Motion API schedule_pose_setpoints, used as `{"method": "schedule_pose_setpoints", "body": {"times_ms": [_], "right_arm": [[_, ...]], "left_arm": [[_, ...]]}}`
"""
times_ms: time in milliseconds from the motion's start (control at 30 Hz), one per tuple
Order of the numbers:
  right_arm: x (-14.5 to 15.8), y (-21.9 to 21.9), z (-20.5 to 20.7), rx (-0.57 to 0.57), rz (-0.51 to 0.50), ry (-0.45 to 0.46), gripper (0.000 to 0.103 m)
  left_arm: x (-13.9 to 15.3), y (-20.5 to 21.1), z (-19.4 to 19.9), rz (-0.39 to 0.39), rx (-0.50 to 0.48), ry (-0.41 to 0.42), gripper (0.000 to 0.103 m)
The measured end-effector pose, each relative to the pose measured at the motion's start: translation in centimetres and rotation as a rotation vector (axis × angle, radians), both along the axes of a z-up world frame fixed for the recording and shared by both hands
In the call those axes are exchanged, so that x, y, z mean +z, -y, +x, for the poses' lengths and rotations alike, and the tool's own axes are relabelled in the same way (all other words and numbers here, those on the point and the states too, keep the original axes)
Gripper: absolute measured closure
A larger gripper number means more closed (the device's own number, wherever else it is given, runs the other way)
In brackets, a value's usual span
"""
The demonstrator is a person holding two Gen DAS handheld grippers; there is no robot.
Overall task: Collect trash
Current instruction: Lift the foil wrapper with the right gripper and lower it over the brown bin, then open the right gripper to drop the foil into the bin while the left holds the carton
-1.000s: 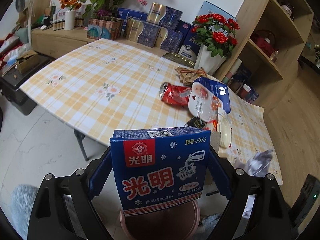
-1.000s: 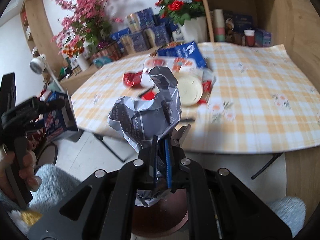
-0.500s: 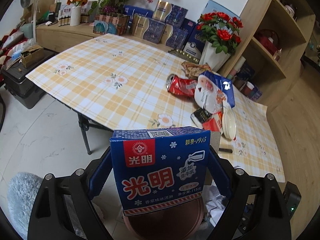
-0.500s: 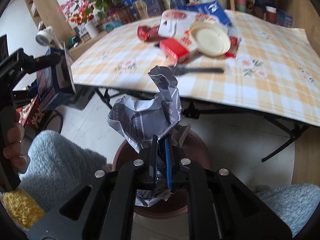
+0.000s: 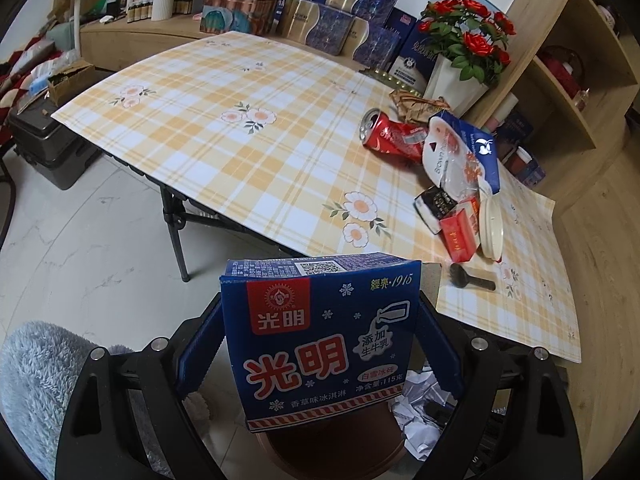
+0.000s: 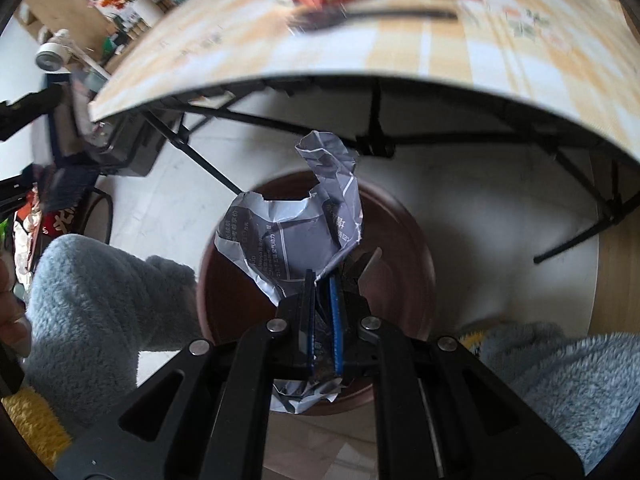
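Observation:
My left gripper (image 5: 320, 344) is shut on a blue ice-cream carton (image 5: 324, 336), its blue pads pressed on both sides, and holds it above a brown bin (image 5: 332, 446) on the floor. My right gripper (image 6: 322, 292) is shut on a crumpled grey paper (image 6: 292, 236) directly over the same brown bin (image 6: 400, 240). On the checked table (image 5: 240, 140) lie a red can (image 5: 390, 136), a white and blue pouch (image 5: 460, 152), a red box (image 5: 460, 234), a cream lid (image 5: 492, 228) and a black brush (image 5: 472, 280).
White paper scraps (image 5: 420, 408) lie beside the carton, low in the left wrist view. The table's black folding legs (image 6: 372, 112) stand just behind the bin. Fluffy grey sleeves (image 6: 100, 300) flank the bin. Boxes and a rose vase (image 5: 456, 80) line the table's far side.
Both grippers have sunk toward the bin. The right one tipped downward: the table top slid to the upper edge of its view and the bin now fills the middle. Both grips are unchanged.

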State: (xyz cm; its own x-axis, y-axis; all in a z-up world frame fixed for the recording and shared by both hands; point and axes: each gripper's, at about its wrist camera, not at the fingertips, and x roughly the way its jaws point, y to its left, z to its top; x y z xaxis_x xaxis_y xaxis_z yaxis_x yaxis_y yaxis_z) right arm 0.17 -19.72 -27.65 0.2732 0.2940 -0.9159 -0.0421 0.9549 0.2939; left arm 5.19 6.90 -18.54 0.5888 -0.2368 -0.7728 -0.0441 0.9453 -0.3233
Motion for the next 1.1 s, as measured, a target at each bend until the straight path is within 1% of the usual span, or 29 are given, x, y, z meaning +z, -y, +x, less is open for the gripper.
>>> {"method": "schedule_pose_setpoints", "body": {"times_ms": [100,200,400,467,533,600,667,733,767,833,867,933,1100], "right_arm": [[-1.1,0.3,0.3,-0.027,-0.005,-0.044,0.093],[-1.6,0.3,0.5,-0.04,-0.004,-0.064,0.093],[-2.1,-0.5,0.8,-0.019,-0.022,-0.093,0.091],[-2.2,-0.6,0.9,-0.017,-0.024,-0.099,0.08],[-1.8,-0.4,0.8,-0.018,-0.023,-0.083,0.061],[-1.3,-0.3,0.7,-0.021,-0.025,-0.056,0.053],[-0.8,-0.1,0.5,-0.028,-0.024,-0.03,0.048],[0.0,0.2,0.4,-0.045,-0.028,0.007,0.034],[0.4,0.4,0.4,-0.054,-0.031,0.027,0.031],[1.3,0.8,0.2,-0.078,-0.041,0.07,0.02],[1.9,1.1,0.1,-0.098,-0.052,0.103,0.018],[2.6,1.6,-0.1,-0.125,-0.069,0.139,0.013],[4.7,3.0,-0.7,-0.211,-0.121,0.245,0.012]], "left_arm": [[-0.5,-0.1,0.2,0.002,0.005,-0.013,0.016],[-0.9,-0.3,0.3,0.002,0.009,-0.027,0.016],[-1.1,-0.1,0.4,0.006,0.002,-0.036,0.016],[-1.1,0.0,0.4,0.007,-0.001,-0.036,0.016],[-1.1,0.1,0.4,0.008,-0.003,-0.035,0.016],[-1.1,0.1,0.4,0.009,-0.004,-0.036,0.016],[-1.1,0.3,0.3,0.011,-0.009,-0.036,0.016],[-1.0,0.6,0.2,0.014,-0.019,-0.033,0.016],[-0.9,0.7,0.2,0.017,-0.024,-0.032,0.016],[-0.9,1.0,0.1,0.023,-0.035,-0.029,0.016],[-0.9,1.1,0.0,0.027,-0.04,-0.027,0.016],[-0.9,1.4,0.0,0.035,-0.054,-0.023,0.016],[-1.4,2.1,0.0,0.056,-0.087,-0.035,0.016]]}}
